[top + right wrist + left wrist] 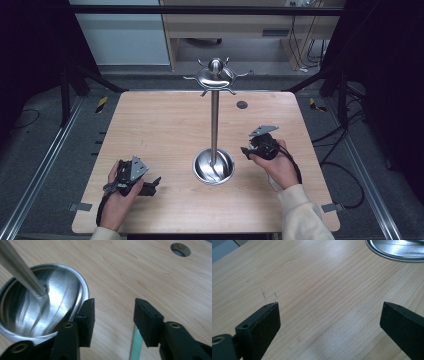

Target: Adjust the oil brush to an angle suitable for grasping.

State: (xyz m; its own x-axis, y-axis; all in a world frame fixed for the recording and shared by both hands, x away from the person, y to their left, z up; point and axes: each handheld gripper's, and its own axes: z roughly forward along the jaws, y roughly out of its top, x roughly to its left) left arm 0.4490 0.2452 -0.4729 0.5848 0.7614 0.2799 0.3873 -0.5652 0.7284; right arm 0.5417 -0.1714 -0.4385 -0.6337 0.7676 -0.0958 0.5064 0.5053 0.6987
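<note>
A shiny metal stand rises from the middle of the wooden table (165,120). It has a round dish base (213,167), a thin upright pole (214,125) and a domed top with several curved hooks (216,76). My left gripper (152,184) lies low at the front left, pointing right toward the base; its jaws stand wide open over bare wood (329,312). The base rim (397,252) shows beyond it. My right gripper (246,151) sits just right of the base, open and holding nothing (113,307). The dish (57,302) and pole (22,270) lie to its left.
A round dark hole (242,105) sits in the table behind the stand (180,249). A thin pale strip (135,343) lies on the wood under the right gripper. Black frame bars and cables surround the table, with a cabinet behind.
</note>
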